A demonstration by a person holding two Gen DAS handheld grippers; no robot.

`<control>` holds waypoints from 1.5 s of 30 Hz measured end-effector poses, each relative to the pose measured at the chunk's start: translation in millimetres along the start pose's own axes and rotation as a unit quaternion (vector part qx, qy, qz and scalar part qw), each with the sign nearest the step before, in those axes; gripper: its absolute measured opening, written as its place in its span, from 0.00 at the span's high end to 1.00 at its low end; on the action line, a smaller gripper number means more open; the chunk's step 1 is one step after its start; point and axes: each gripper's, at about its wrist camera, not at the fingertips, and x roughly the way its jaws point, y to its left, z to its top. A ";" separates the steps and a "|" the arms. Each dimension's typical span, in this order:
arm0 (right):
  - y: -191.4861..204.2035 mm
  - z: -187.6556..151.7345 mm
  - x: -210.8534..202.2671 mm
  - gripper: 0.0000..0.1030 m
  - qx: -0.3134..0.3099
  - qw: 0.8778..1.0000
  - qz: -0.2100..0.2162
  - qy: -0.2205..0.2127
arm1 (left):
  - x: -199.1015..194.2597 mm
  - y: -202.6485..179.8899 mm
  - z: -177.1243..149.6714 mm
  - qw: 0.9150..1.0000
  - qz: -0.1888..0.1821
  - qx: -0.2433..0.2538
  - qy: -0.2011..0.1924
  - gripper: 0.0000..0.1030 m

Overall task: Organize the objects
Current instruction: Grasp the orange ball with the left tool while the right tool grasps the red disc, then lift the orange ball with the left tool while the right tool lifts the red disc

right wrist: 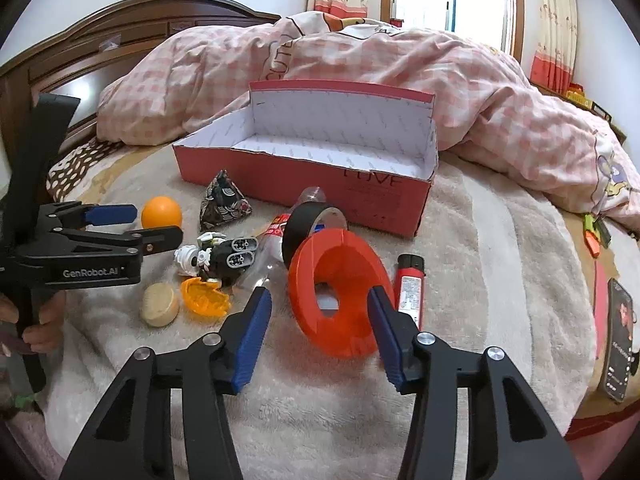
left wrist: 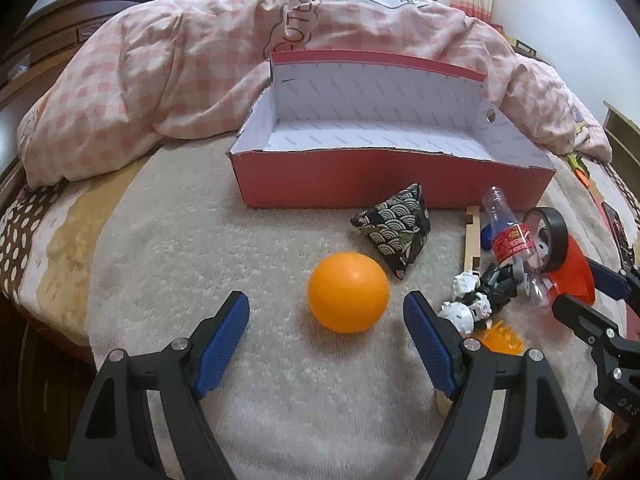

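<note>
One open red cardboard box with a white lining [right wrist: 304,176] lies on the beige fleece blanket [right wrist: 480,248], its long axis running left to right. Before it, one red plastic funnel [right wrist: 340,300] lies tilted, mouth toward the right gripper [right wrist: 320,316], whose fingers stand wide around it. One clear plastic bottle [left wrist: 510,240] points neck-first at the box. One orange ball [left wrist: 348,298] sits between the left gripper's [left wrist: 326,316] wide fingers.

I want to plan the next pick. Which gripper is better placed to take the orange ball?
Left. The left gripper is open with the ball just ahead between its fingers; the right gripper faces the red ring.
</note>
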 end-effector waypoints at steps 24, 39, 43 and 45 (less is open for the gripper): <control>1.9 -4.6 13.0 0.69 0.027 0.999 0.022 0.008 | 19.8 -5.4 2.1 1.000 0.010 0.001 0.008 0.21; 4.0 -4.9 11.7 0.78 0.034 0.999 0.020 0.005 | 12.0 -9.3 0.6 1.000 -0.002 0.013 -0.006 0.63; 5.5 -5.5 9.0 0.80 0.035 0.999 0.020 0.003 | 9.1 -6.8 0.6 1.000 -0.004 0.014 -0.006 0.63; 5.2 -5.3 7.1 0.81 0.037 0.999 0.020 0.000 | 7.2 -5.5 0.2 1.000 -0.005 0.013 -0.007 0.63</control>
